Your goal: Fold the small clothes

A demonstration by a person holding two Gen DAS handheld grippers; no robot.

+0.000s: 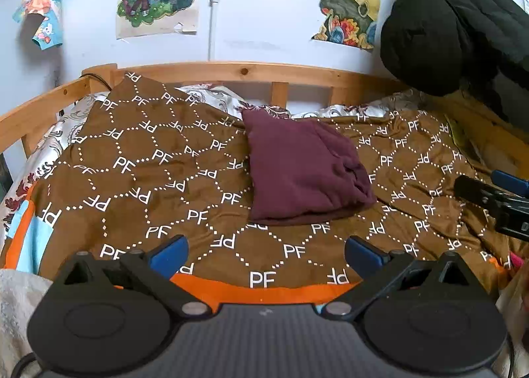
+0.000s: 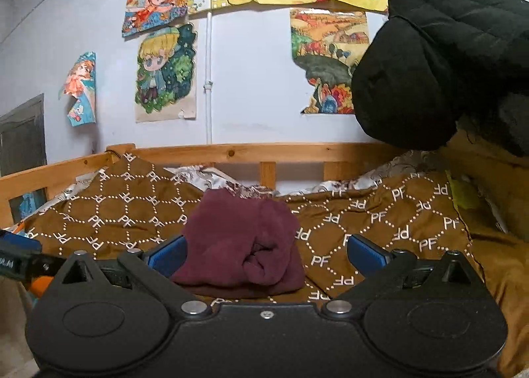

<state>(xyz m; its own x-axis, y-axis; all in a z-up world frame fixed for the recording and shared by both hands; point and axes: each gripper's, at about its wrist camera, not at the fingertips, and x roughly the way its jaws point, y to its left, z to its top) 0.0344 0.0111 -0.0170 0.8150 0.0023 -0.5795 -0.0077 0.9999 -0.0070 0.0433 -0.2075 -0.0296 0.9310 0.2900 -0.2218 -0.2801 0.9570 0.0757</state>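
Observation:
A maroon garment (image 1: 304, 170) lies folded into a compact bundle on the brown patterned blanket (image 1: 158, 163), near the bed's middle. My left gripper (image 1: 266, 254) is open and empty, hovering short of the bundle, its blue pads spread wide. The right gripper (image 1: 492, 194) shows at the right edge of the left wrist view. In the right wrist view the same bundle (image 2: 241, 242) sits just beyond my open right gripper (image 2: 266, 254), roughly between its blue pads (image 2: 365, 254) but not touched. The left gripper (image 2: 16, 255) peeks in at the left edge there.
A wooden bed rail (image 1: 231, 70) runs along the far side against a white wall with posters. A black padded coat (image 1: 453, 24) hangs at the upper right. Floral bedding (image 1: 211, 95) shows behind the blanket. An orange strip (image 1: 264, 292) borders the blanket's near edge.

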